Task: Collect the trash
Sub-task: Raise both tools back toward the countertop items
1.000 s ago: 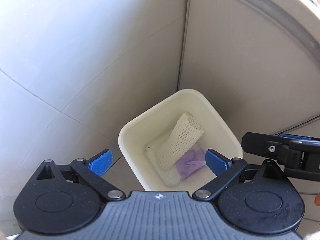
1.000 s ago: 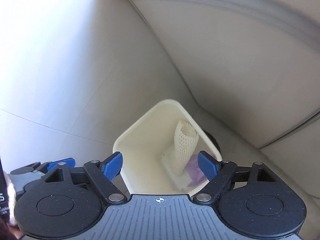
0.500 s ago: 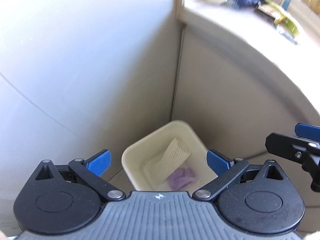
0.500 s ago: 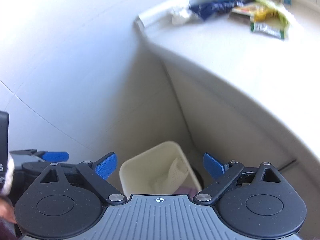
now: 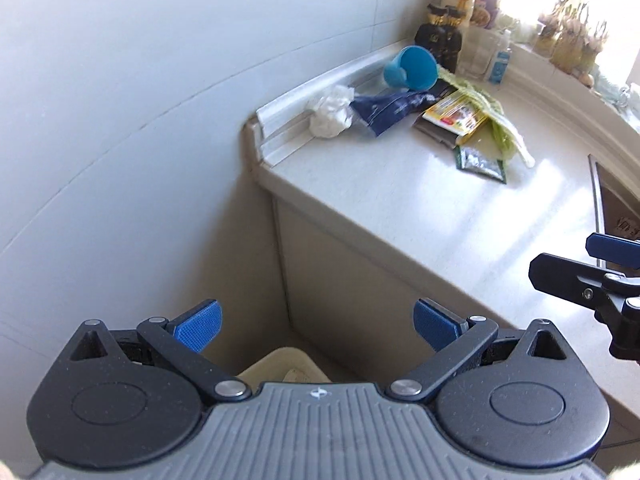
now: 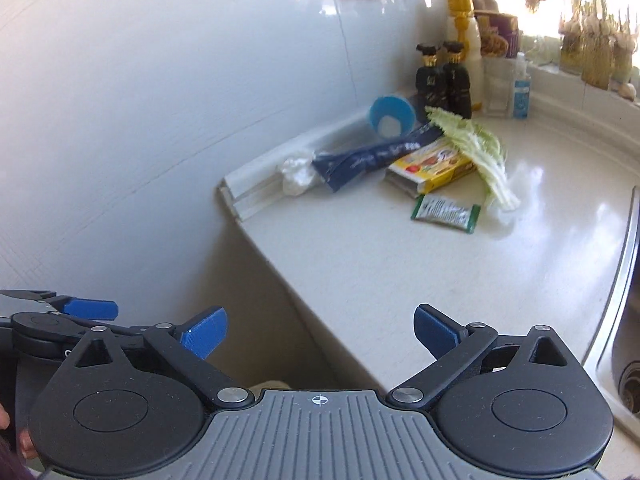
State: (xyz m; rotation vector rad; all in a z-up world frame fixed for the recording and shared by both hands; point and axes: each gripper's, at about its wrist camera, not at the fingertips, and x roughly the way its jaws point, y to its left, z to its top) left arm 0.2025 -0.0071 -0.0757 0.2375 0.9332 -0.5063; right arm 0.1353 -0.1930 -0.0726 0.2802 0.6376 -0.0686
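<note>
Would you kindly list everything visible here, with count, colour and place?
cup: one, blue, on its side by the wall
crumpled tissue: one, white, counter corner
wrapper: one, dark blue, beside tissue
packet: one, yellow, mid-counter
cabbage leaf: one, green, over packet
sachet: one, green, nearest
bottles: two, black, behind
bin: one, cream, below counter
left gripper: open, empty
right gripper: open, empty

No text can be read with any certainty. The dark blue wrapper [image 6: 372, 156] on the counter [image 6: 400, 264] carries pale lettering too blurred to make out; the yellow packet [image 6: 434, 164] and the green sachet [image 6: 446, 213] bear print that is likewise illegible.
</note>
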